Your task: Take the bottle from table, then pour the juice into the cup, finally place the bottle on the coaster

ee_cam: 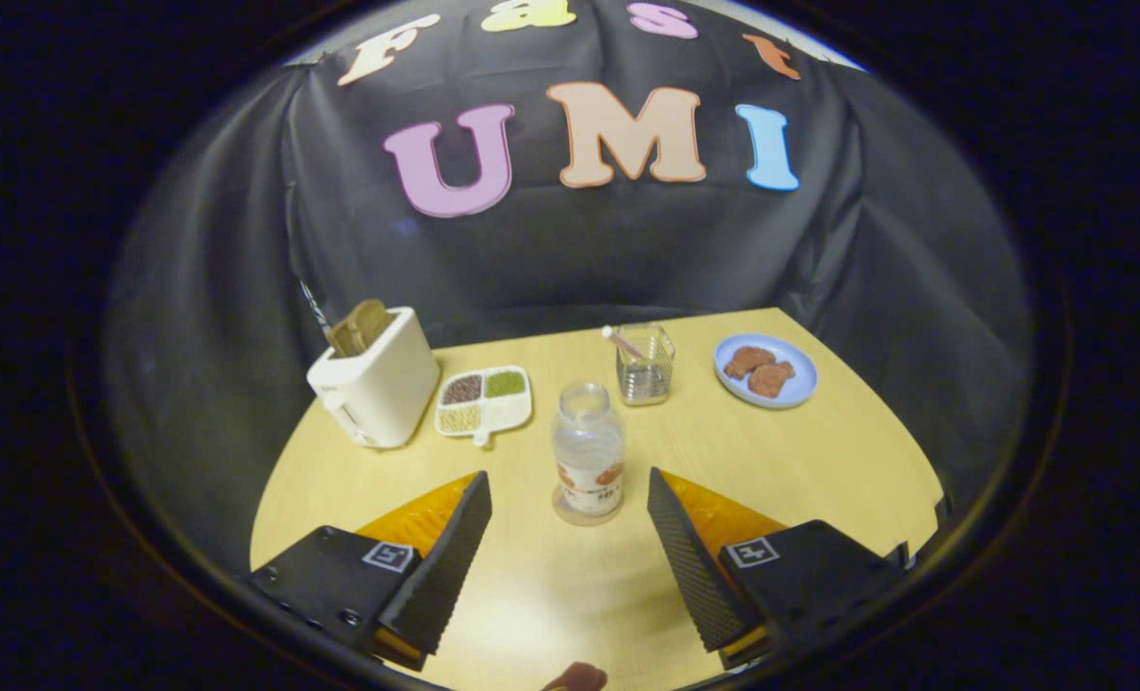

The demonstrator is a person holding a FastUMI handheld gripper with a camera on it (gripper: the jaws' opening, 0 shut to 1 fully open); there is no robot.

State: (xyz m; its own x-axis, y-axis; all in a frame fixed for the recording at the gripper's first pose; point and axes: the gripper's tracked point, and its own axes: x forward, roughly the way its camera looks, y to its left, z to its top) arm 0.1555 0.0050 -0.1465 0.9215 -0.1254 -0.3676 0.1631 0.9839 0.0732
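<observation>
The tool [570, 485] is being held released above the desk [819, 451], fingers wide apart. Just ahead, between them, the bottle [588, 449] is standing upright on the coaster [570, 514]. Beyond it, the cup [645, 365] is being kept near a plate [767, 369].

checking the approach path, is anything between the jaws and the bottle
Nothing visible. The clear plastic bottle stands upright on a round coaster just ahead of the open gripper, with bare wooden table between. The glass cup stands beyond the bottle.
</observation>
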